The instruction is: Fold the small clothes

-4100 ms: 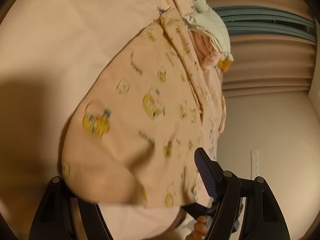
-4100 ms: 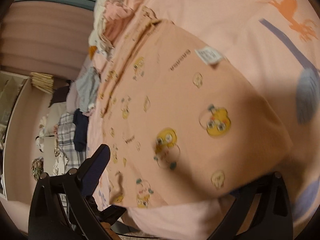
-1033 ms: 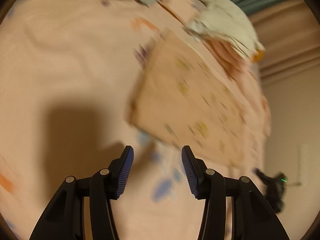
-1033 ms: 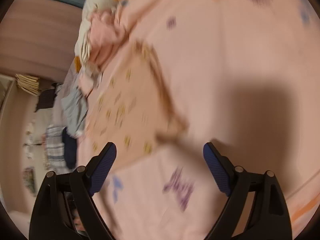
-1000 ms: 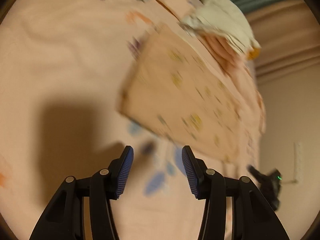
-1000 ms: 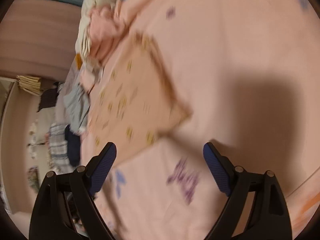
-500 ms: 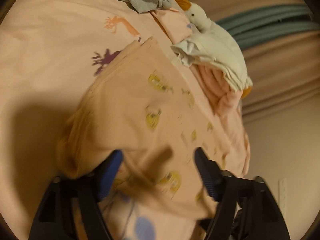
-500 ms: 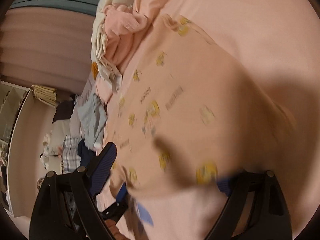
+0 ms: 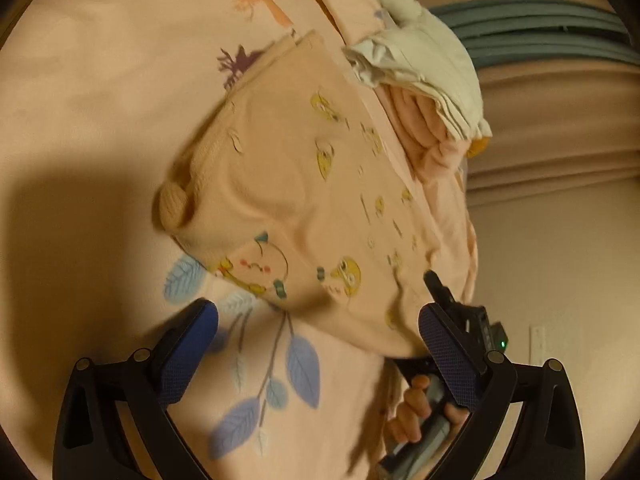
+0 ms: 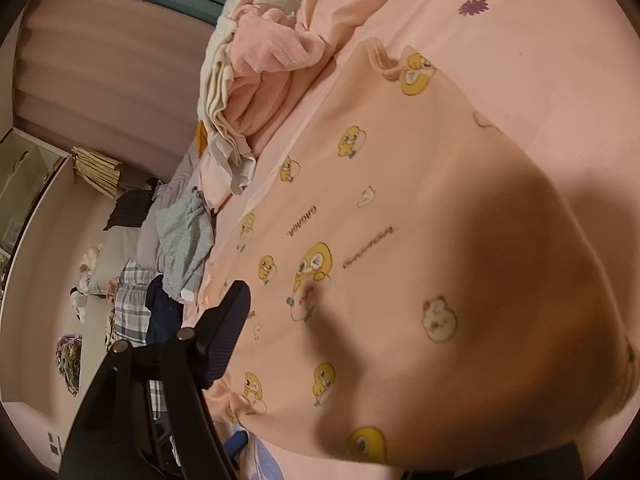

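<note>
Two tongs are being worked: the left gripper [image 9: 318,354], just widened, is being held open short of the garment [image 9: 312,200] on the bedsheet [image 9: 100,92], while the right gripper [image 10: 400,380], just narrowed, is being closed over its near edge, grip uncertain.

Peach duck-print garment [image 10: 400,240] spread on the pink bedsheet [image 10: 540,20], filling most of the view. Right gripper [image 10: 400,420] at the garment's near edge: jaws have just been closing, left finger [image 10: 222,336] beside the cloth, right finger hidden under it. Pink-and-cream clothes pile [image 10: 256,76] at the garment's far left.
</note>
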`<move>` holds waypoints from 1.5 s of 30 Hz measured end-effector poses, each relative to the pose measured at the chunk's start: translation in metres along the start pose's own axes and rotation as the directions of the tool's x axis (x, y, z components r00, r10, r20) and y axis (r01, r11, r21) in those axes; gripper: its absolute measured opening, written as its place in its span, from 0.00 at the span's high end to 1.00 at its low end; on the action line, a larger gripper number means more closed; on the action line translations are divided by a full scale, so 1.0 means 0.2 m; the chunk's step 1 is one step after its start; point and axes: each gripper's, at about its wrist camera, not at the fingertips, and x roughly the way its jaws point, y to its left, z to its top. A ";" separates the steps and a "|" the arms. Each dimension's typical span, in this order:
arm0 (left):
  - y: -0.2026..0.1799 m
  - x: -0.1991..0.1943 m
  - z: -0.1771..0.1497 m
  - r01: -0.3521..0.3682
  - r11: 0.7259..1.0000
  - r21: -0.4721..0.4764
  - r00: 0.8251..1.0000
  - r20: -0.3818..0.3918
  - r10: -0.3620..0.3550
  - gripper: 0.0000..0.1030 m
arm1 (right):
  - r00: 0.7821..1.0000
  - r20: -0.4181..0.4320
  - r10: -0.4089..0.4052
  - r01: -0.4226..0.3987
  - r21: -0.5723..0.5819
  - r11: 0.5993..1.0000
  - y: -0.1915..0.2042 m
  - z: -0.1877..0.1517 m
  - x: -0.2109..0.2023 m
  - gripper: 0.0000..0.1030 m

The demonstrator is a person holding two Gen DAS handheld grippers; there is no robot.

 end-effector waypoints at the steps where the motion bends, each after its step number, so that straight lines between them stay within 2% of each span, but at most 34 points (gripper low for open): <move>1: 0.00 0.01 0.00 -0.006 1.000 0.001 1.000 -0.007 0.006 0.02 | 1.000 -0.006 -0.003 0.003 0.003 1.000 0.00 0.00 -0.01 0.32; 4: -0.02 0.04 0.02 -0.006 1.000 -0.028 0.999 0.038 0.007 0.02 | 1.000 -0.001 0.000 0.000 -0.001 1.000 0.00 -0.02 -0.01 0.32; 8: -0.07 0.12 0.09 0.001 0.999 -0.054 0.986 0.169 0.008 0.02 | 1.000 0.003 -0.005 0.005 -0.017 1.000 0.02 -0.02 0.00 0.32; 12: -0.16 0.24 0.17 -0.036 0.998 0.060 0.978 0.206 0.023 0.02 | 1.000 -0.007 0.019 -0.019 -0.044 0.999 0.01 -0.01 0.01 0.32; 16: -0.20 0.28 0.19 -0.077 0.993 0.093 0.965 0.257 0.051 0.04 | 1.000 0.001 0.022 -0.021 -0.060 0.998 0.02 0.01 0.04 0.35; 17: -0.21 0.29 0.20 -0.116 0.988 0.102 0.959 0.271 0.084 0.10 | 1.000 0.012 0.014 -0.014 -0.064 0.998 0.02 0.03 0.06 0.40; 18: -0.22 0.29 0.21 -0.166 0.981 0.103 0.949 0.287 0.131 0.31 | 1.000 0.020 0.004 -0.003 -0.068 0.998 0.02 0.03 0.07 0.44; 19: -0.22 0.32 0.23 -0.233 0.968 0.094 0.934 0.300 0.195 0.60 | 1.000 0.028 -0.010 0.012 -0.076 0.997 0.02 0.04 0.09 0.59; 20: -0.22 0.33 0.24 -0.297 0.951 0.084 0.916 0.307 0.259 0.65 | 0.998 0.039 -0.047 0.050 -0.086 0.995 0.01 0.05 0.11 0.83; 21: -0.22 0.33 0.24 -0.311 0.946 0.091 0.913 0.305 0.271 0.68 | 0.997 0.040 -0.069 0.072 -0.083 0.994 -0.01 0.06 0.13 0.89; 22: -0.22 0.31 0.23 -0.320 0.942 0.098 0.911 0.305 0.278 0.73 | 0.998 0.034 -0.052 0.055 -0.070 0.996 -0.04 0.07 0.14 0.89; 25: -0.28 0.27 0.18 -0.375 0.919 0.120 0.898 0.294 0.328 0.79 | 1.000 0.023 -0.002 0.003 -0.053 0.999 -0.04 0.07 0.10 0.90; 27: -0.32 0.21 0.13 -0.371 0.916 0.150 0.901 0.298 0.316 0.81 | 0.998 0.016 0.063 -0.063 -0.039 0.997 -0.02 0.05 0.04 0.90; 28: -0.33 0.18 0.10 -0.362 0.917 0.169 0.908 0.286 0.306 0.81 | 0.996 0.010 0.090 -0.090 -0.044 0.995 -0.01 0.04 0.01 0.90; 29: -0.33 0.13 0.06 -0.337 0.924 0.179 0.921 0.267 0.284 0.81 | 0.993 -0.001 0.122 -0.122 -0.062 0.991 0.03 0.01 -0.07 0.90; 31: -0.30 0.00 -0.03 -0.278 0.943 0.185 0.948 0.211 0.238 0.81 | 0.993 -0.011 0.119 -0.120 -0.115 0.986 0.09 -0.06 -0.18 0.90; 32: -0.28 -0.06 -0.08 -0.266 0.945 0.190 0.955 0.188 0.231 0.81 | 0.996 -0.020 0.092 -0.093 -0.141 0.986 0.14 -0.08 -0.23 0.90; 34: -0.19 -0.13 -0.17 -0.288 0.945 0.153 0.952 0.154 0.265 0.81 | 0.998 -0.063 0.014 -0.021 -0.119 0.993 0.20 -0.15 -0.31 0.90; 36: -0.06 -0.19 -0.24 -0.256 0.964 0.075 0.964 0.096 0.248 0.81 | 0.981 -0.165 -0.102 0.071 -0.187 0.980 0.22 -0.30 -0.34 0.89; 37: 0.04 -0.22 -0.28 -0.197 0.980 -0.009 0.978 0.068 0.197 0.80 | 0.967 -0.189 -0.169 0.122 -0.238 0.964 0.21 -0.40 -0.37 0.89; 39: 0.18 -0.26 -0.34 -0.095 0.985 -0.143 0.995 0.025 0.100 0.80 | 0.952 -0.209 -0.223 0.165 -0.261 0.951 0.12 -0.56 -0.43 0.88; 41: 0.25 -0.31 -0.37 -0.021 0.985 -0.169 0.999 0.041 0.029 0.80 | 0.963 -0.202 -0.179 0.136 -0.211 0.968 0.03 -0.64 -0.47 0.88; 42: 0.28 -0.36 -0.40 -0.016 0.988 -0.151 0.998 0.063 0.026 0.80 | 0.977 -0.165 -0.133 0.106 -0.163 0.981 -0.04 -0.67 -0.51 0.88; 43: 0.30 -0.40 -0.42 -0.024 0.990 -0.139 0.996 0.083 0.036 0.80 | 0.983 -0.146 -0.112 0.095 -0.119 0.988 -0.08 -0.68 -0.53 0.89; 45: 0.31 -0.49 -0.46 -0.045 0.992 -0.118 0.990 0.126 0.060 0.80 | 0.984 -0.162 -0.067 0.064 -0.019 0.998 -0.15 -0.70 -0.58 0.88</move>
